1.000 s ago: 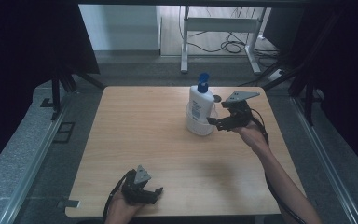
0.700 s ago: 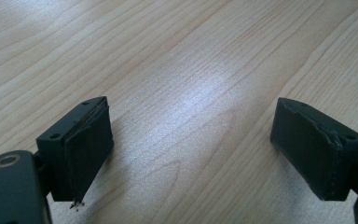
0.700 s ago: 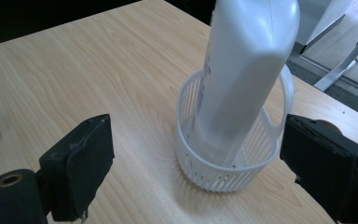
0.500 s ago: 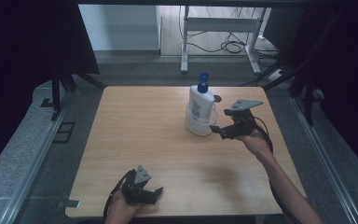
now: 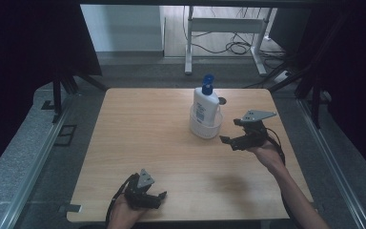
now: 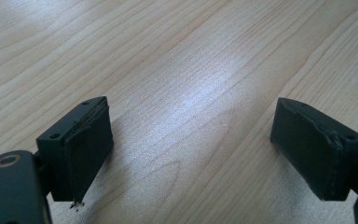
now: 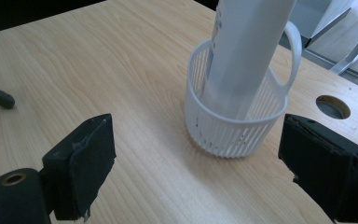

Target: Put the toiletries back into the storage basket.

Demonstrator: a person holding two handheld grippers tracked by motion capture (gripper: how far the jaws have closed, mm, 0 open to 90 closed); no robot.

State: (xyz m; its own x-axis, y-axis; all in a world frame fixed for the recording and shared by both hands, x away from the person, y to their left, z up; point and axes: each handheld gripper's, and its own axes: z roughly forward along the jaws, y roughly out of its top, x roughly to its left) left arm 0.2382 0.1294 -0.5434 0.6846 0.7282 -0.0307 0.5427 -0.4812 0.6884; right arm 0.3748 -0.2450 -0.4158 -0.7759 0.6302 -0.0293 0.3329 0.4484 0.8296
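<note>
One bottle, white with a blue cap, stands in one white slatted basket on the table, toward the far right corner and just short of a round hole in the tabletop. There are two grippers. The right gripper is just beside the basket on its right, jaws wide apart with nothing between them; they have just been closing a little. In the right gripper view the basket sits ahead between the two jaws, untouched. The left gripper rests near the near edge, left of the middle, jaws apart over bare wood.

A second ago the right gripper was close against the bottle; now it is lower and nearer the near edge, clear of it. Bottle, basket and left gripper have not moved.
</note>
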